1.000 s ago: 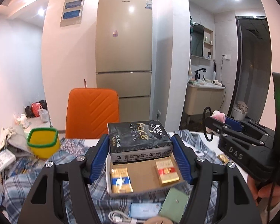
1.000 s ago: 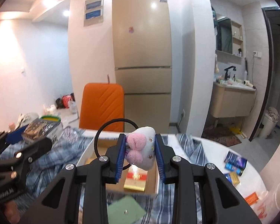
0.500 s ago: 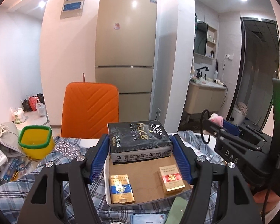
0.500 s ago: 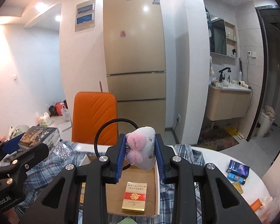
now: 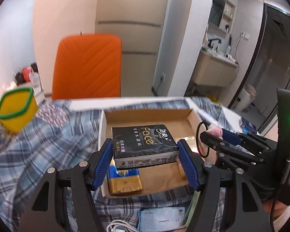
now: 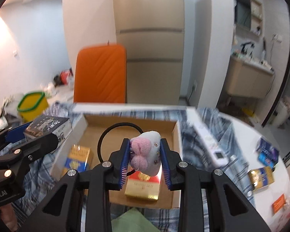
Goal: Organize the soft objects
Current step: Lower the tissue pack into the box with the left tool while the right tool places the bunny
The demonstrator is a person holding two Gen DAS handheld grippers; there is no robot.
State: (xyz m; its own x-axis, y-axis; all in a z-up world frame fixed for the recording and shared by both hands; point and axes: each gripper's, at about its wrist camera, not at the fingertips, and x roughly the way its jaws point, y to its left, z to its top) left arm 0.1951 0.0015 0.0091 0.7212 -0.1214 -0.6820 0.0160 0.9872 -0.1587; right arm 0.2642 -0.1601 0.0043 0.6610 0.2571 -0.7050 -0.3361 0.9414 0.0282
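Observation:
My left gripper [image 5: 145, 150] is shut on a black tissue pack [image 5: 144, 142] marked "Face", hanging over the open cardboard box [image 5: 145, 114]. My right gripper [image 6: 145, 155] is shut on a small white and pink plush toy [image 6: 147, 154] with a black elastic loop [image 6: 114, 128], also above the box [image 6: 129, 119]. The right gripper [image 5: 218, 135] shows at the right of the left wrist view; the left gripper with the pack [image 6: 48, 127] shows at the left of the right wrist view. In the box lie a blue and gold packet [image 6: 78, 159] and a red and gold packet [image 6: 143, 185].
The box rests on a blue plaid cloth [image 5: 44, 147] over a white table. A yellow tub with a green rim [image 5: 15, 109] stands at the left, an orange chair [image 5: 87, 67] behind. A white remote-like device [image 6: 210, 143] and small boxes [image 6: 266, 154] lie at the right.
Both grippers have tilted downward and come lower toward the cardboard box, each keeping its object. The box now fills more of both views.

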